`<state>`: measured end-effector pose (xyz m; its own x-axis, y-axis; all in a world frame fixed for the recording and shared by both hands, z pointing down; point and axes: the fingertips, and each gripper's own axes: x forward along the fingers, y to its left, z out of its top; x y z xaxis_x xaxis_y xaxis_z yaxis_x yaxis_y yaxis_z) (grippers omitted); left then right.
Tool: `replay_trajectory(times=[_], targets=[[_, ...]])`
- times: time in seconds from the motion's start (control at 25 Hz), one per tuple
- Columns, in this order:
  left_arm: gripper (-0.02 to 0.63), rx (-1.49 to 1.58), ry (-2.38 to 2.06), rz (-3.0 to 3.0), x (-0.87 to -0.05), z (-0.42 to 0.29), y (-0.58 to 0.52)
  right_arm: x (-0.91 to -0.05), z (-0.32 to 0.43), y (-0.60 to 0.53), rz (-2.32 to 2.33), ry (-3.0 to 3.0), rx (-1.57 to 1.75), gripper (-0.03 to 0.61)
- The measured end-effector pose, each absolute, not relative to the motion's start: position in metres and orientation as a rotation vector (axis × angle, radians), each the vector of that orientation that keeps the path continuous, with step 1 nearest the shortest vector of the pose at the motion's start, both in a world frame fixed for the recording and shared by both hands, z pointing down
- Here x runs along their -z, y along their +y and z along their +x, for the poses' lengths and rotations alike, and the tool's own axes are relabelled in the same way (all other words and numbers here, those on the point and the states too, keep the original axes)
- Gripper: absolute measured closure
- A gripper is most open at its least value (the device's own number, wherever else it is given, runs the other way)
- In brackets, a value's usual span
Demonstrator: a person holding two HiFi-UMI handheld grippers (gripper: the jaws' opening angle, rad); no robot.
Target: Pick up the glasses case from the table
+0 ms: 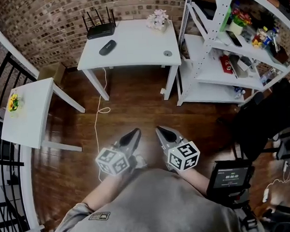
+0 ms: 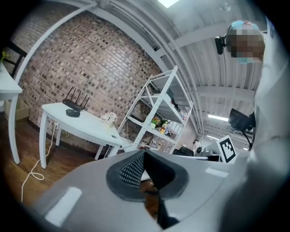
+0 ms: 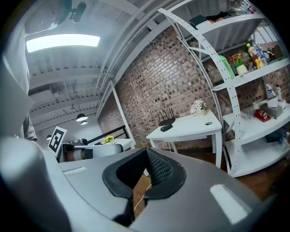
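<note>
So the glasses case (image 1: 107, 47) is sitting untouched on the white table (image 1: 136, 52), well ahead of both sets of jaws, with a stretch of wood floor in between. A router (image 1: 100, 23) is just past it. The left gripper (image 1: 133, 136) and right gripper (image 1: 163, 132) are side by side close to the person's body, both with jaws together and nothing in them. Basically nothing's done yet: walking up, opening, grabbing and lifting are all left.

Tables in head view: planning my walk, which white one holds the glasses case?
The table at the brick wall, with the glasses case beside the router; the left table bears only yellow flowers.
</note>
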<state>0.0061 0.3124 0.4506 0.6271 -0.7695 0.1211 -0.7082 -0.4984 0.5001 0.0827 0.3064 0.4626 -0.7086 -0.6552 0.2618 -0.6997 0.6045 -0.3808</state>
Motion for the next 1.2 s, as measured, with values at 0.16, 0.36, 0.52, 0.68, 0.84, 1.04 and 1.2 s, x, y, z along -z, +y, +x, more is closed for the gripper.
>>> replay_trajectory(times=[0.16,0.36,0.52,0.68,0.84,1.04,1.2], targets=[[0.626,0.183,-1.179,2.345,-0.452,-0.039,0.269,-0.462,0.039,0.261,1.143,-2.739,-0.672,0.566],[0.626,0.204,-1.210,2.318,-0.456,-0.074,0.232,-0.467,0.009,0.221,1.128,-2.727,-0.672,0.566],[0.626,0.205,-1.243,2.302,-0.461,-0.092,0.203,-0.473,-0.005,0.189,1.109,-2.728,-0.685,0.566],[0.626,0.199,-1.273,2.293,-0.461,-0.108,0.164,-0.478,-0.023,0.146,1.069,-2.728,-0.687,0.567],[0.626,0.160,-1.315,2.287,-0.462,-0.123,0.109,-0.480,-0.043,0.089,1.013,-2.736,-0.698,0.567],[0.626,0.081,-1.379,2.267,-0.458,-0.137,0.038,-0.477,-0.053,0.025,0.955,-2.737,-0.727,0.567],[0.626,0.033,-1.424,2.249,-0.460,-0.141,-0.006,-0.481,-0.050,-0.017,0.927,-2.737,-0.730,0.568]])
